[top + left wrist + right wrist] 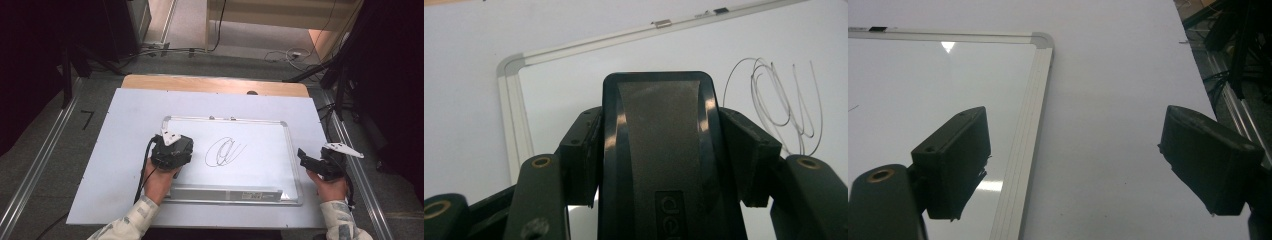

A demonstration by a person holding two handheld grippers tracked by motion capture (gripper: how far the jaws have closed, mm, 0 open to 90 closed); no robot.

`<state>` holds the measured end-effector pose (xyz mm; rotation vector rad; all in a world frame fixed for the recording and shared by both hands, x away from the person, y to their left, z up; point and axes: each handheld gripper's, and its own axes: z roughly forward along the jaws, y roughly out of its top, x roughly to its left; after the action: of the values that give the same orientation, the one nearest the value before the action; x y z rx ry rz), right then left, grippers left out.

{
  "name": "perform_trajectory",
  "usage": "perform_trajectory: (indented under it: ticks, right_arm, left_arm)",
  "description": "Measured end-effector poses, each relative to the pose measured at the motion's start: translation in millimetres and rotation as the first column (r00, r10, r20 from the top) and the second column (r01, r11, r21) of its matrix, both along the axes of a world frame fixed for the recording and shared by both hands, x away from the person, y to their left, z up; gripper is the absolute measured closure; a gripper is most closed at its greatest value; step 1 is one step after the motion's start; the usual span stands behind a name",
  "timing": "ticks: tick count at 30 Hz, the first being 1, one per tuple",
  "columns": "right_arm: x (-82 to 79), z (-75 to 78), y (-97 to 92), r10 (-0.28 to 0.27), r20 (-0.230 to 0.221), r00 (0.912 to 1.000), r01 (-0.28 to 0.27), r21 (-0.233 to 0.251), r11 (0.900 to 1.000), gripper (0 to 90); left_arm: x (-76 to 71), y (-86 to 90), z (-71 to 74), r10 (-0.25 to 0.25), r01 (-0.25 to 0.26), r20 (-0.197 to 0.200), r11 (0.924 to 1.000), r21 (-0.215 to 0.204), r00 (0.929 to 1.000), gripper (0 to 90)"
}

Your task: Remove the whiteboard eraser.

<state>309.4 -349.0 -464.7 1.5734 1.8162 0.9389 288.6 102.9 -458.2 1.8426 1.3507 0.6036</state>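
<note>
The bench [100, 165] carries a white sheet that covers most of its top, with a strip of bare wood showing along the far edge. A whiteboard [260, 132] with a silver frame lies flat on the middle of the sheet, its long sides running left to right. A black looping scribble [223, 151] is drawn near the centre of the board surface; in the left gripper view it sits to the upper right of the jaws. The left tool [172, 150] is positioned over the left part of the whiteboard, just left of the scribble, and its jaws are clamped on a black whiteboard eraser [659, 150], which stands between the pads with its grey felt face turned toward the camera. The right tool [312, 162] is positioned at the right edge of the whiteboard frame, over the sheet, with its jaws spread well apart and nothing between them; the frame's corner lies just beyond its one jaw.
</note>
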Motion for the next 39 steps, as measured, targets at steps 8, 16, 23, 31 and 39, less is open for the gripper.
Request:
perform_trajectory:
  ticks: [8, 16, 23, 31, 39]
  right_arm:
    - [0.0, 0.1, 0.0, 0.003, 0.002, 1.0000, -0.003, 0.000, 1.0000, 11.5]
    - [0.1, 0.1, 0.4, 0.005, 0.002, 1.0000, -0.005, -0.002, 1.0000, 11.5]
    - [0.1, 0.2, 0.4, 0.006, 0.001, 1.0000, -0.006, -0.002, 1.0000, 11.5]
    - [0.3, 0.1, 0.4, 0.007, 0.000, 1.0000, -0.007, -0.003, 1.0000, 11.5]
    - [0.4, 0.1, 0.3, 0.006, 0.001, 1.0000, -0.006, -0.001, 1.0000, 11.5]
  left_arm:
    - [15.0, -14.4, 6.4, -0.021, 0.022, -0.005, 0.9998, 0.005, 0.9998, 41.1]
    - [25.3, -26.0, 6.0, -0.030, 0.030, -0.022, 0.9996, -0.002, 0.9993, 41.1]
    - [33.9, -38.5, 6.6, -0.045, 0.045, -0.028, 0.9990, 0.001, 0.9986, 41.0]
    - [40.9, -48.4, 5.0, -0.055, 0.055, -0.038, 0.9985, -0.003, 0.9977, 41.0]
    - [46.0, -54.5, 2.4, -0.061, 0.061, -0.049, 0.9981, 0.005, 0.9969, 41.0]
